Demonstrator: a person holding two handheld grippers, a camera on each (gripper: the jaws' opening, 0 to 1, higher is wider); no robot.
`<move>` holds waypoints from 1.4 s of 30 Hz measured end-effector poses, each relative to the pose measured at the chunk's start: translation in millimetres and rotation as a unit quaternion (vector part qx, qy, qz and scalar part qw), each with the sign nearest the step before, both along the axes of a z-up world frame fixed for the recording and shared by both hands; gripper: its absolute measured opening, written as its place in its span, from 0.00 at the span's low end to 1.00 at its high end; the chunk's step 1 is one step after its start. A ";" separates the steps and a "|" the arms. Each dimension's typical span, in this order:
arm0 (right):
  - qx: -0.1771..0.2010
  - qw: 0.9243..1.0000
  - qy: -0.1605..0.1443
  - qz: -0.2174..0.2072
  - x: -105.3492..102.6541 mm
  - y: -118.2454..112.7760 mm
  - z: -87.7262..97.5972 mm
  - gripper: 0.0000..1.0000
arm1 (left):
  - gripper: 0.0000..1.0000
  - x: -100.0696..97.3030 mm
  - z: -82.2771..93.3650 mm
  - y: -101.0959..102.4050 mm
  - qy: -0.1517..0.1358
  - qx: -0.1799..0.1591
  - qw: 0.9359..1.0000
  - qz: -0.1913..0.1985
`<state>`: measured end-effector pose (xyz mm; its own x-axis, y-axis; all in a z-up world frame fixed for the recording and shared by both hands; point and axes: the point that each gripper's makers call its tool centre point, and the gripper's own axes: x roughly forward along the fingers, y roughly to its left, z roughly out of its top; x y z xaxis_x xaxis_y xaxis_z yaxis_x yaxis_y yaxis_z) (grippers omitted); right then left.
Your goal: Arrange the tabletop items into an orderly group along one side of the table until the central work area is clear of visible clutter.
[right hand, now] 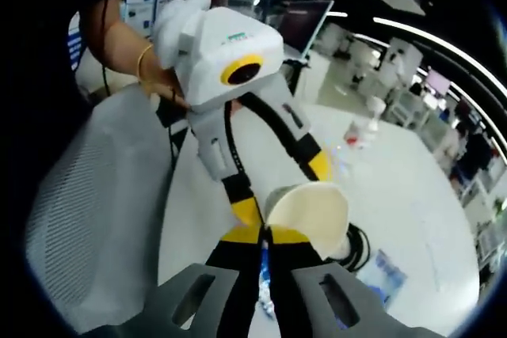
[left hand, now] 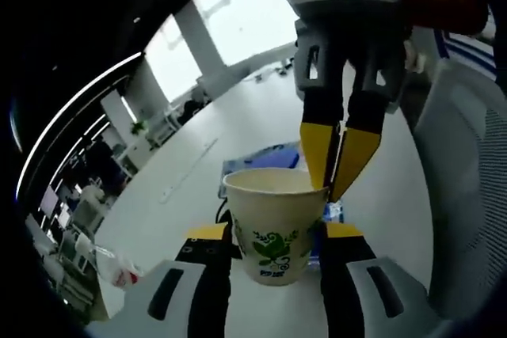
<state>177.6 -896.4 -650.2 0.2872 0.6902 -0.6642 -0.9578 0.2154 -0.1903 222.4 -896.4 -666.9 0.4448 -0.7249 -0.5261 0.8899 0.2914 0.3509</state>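
Note:
A white paper cup (left hand: 273, 231) with a green leaf print stands upright between the two jaws of my left gripper (left hand: 275, 233), whose yellow pads press its sides. My right gripper (left hand: 329, 189) comes down from above and is shut on the cup's rim at its right side. In the right gripper view, my right gripper (right hand: 267, 235) pinches the near rim of the cup (right hand: 313, 211), and the left gripper (right hand: 283, 187) reaches in from above, one finger on each side of the cup. A hand (right hand: 150, 69) holds the left gripper.
A blue packet (left hand: 265, 157) and a black cable (left hand: 222, 213) lie on the white table (left hand: 238, 116) behind the cup. A plastic bottle (right hand: 360, 132) stands farther off. A white mesh chair (left hand: 467, 195) stands beside the table.

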 end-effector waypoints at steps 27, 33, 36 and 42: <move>0.109 0.987 0.023 -0.114 15.4 -11.9 25.9 0.18 | 0.37 2.9 9.9 6.2 0.074 -0.095 0.990 0.077; 0.136 0.977 0.043 -0.158 23.0 -18.2 27.0 0.44 | 0.37 4.0 12.4 7.6 0.084 -0.111 0.986 0.090; 0.144 0.975 0.034 -0.166 25.4 -21.1 28.5 0.53 | 0.37 4.9 12.1 8.4 0.086 -0.114 0.985 0.094; 0.182 0.963 0.060 -0.188 25.9 -24.3 31.7 0.63 | 0.37 10.1 13.8 9.4 0.085 -0.126 0.982 0.109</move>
